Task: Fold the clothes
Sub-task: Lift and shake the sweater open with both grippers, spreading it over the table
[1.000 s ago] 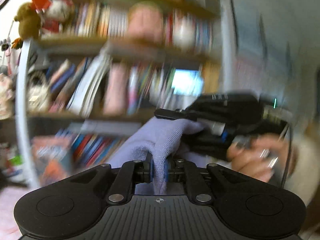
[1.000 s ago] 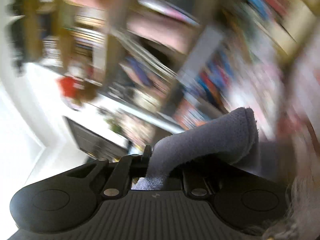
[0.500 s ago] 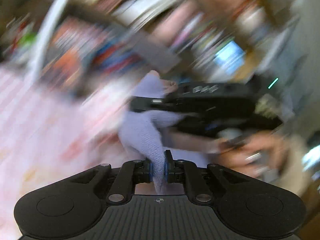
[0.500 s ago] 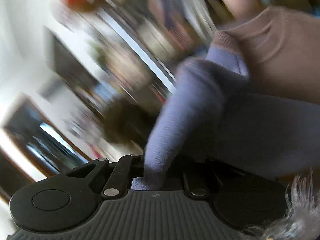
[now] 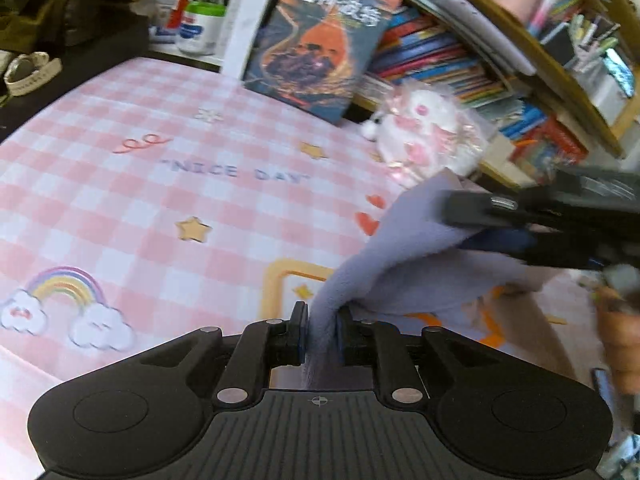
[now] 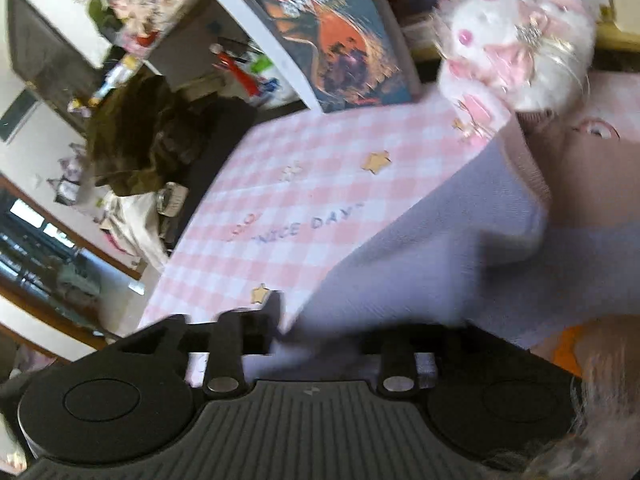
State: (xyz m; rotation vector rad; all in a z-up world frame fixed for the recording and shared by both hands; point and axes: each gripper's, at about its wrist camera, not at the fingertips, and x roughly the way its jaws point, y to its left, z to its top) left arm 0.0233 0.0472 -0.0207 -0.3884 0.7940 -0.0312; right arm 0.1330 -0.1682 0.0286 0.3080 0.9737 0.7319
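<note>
Lavender garment (image 5: 404, 248) is off the surface, strung between your two grippers over the right side of the pink checked tabletop (image 5: 132, 208). A pink-beige part of it (image 6: 592, 184) shows at the right of the right wrist view.

Left gripper (image 5: 320, 334): jaws opening, but a bunched fold of the fabric sits between the pads and they look pressed on it, so you're gripping cloth there.

Right gripper (image 6: 320, 330): jaws opening and visibly spread. Fabric is draped across the gap and hides the right finger; the left finger (image 6: 274, 312) stands clear of the cloth. Reads as released. In the left wrist view that gripper comes in from the right edge, blurred, with the garment's upper corner at its tips.

Around it: "NICE DAY" print, stars and a rainbow on the cloth cover. A white-and-pink plush toy (image 5: 424, 132) sits at the far edge, near a book (image 5: 316, 36) leaning against the bookshelf (image 5: 520, 48). Your hand (image 5: 620, 340) is at the right edge, blurred.
</note>
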